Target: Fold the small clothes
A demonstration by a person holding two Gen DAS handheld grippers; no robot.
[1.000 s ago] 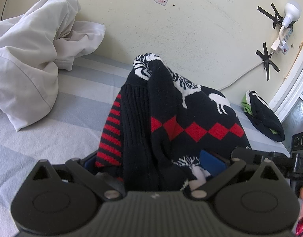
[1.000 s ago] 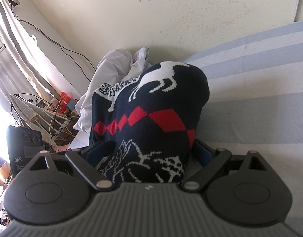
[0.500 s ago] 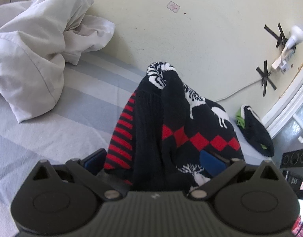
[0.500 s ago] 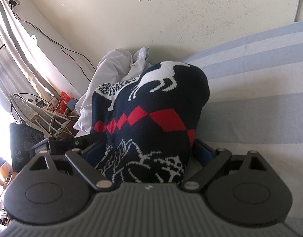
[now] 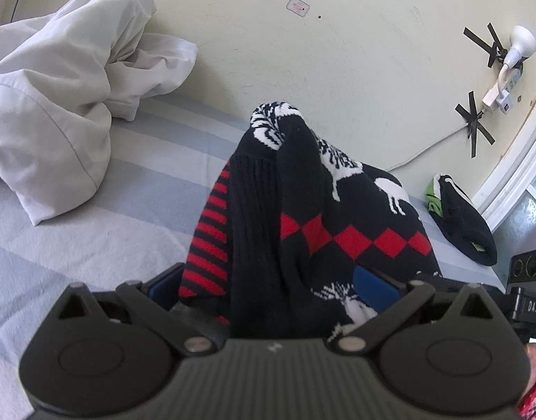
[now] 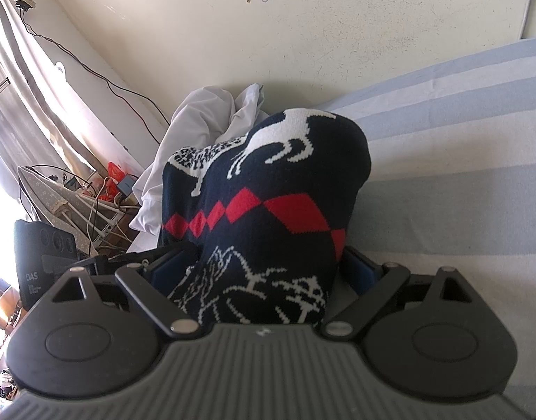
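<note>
Cream wall (image 5: 355,70) behind, scuffed, with a small pale sticker (image 5: 297,6). Blue-and-white striped bedsheet (image 5: 93,245) below, crumpled white bedding (image 5: 58,105) heaped against the wall. White cable (image 5: 439,140) taped up with black crosses near a white plug adapter (image 5: 495,96). White window frame (image 5: 513,182) at right. Sunlit curtain (image 6: 30,98) and an ironing board (image 6: 47,192) strewn with cords.

Setting: home bedroom. Bed with blue-and-white striped sheet (image 5: 93,238) against scuffed cream wall (image 5: 338,70). Crumpled white pillowcase (image 5: 58,105) at its far edge. Folded ironing board (image 6: 54,192) with tangled cables beside the bed.
</note>
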